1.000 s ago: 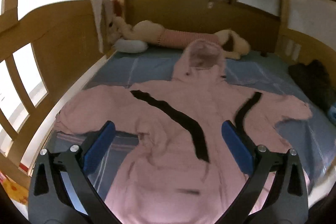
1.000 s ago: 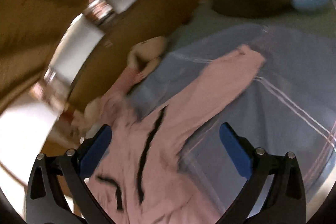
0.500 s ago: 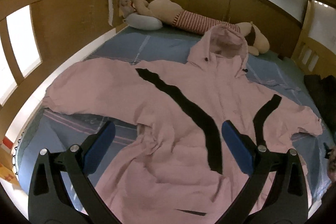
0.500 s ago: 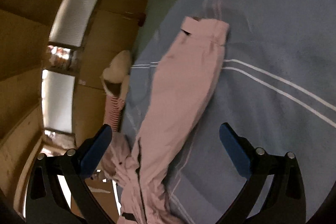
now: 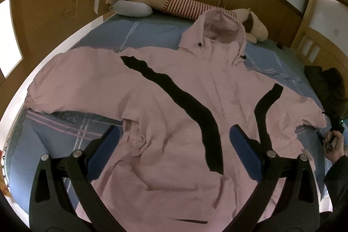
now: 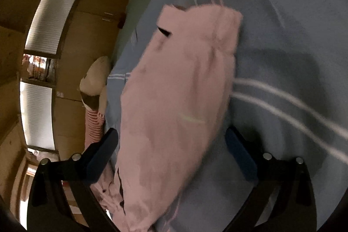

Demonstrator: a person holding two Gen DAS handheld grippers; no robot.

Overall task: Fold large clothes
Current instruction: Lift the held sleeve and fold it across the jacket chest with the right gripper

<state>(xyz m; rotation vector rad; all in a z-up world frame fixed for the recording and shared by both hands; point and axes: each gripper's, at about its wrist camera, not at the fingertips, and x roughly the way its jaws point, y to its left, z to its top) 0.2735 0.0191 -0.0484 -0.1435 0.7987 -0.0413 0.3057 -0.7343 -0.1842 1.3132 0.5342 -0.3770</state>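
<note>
Left wrist shows me the whole bed (image 5: 139, 32) with the jacket (image 5: 174, 105) flat on it, hood toward the headboard, sleeves spread sideways; my left gripper (image 5: 173, 149) hovers spread wide. Right wrist shows only one sleeve (image 6: 184, 88) (blurred), cuff pointing away, between my right gripper's (image 6: 171, 151) parted fingers.

The pink jacket (image 5: 174, 88) carries black stripes, the bedsheet (image 5: 139, 34) is blue with white and pink lines, and the plush toy (image 5: 184, 7) at twelve o'clock looks red-and-white striped.
</note>
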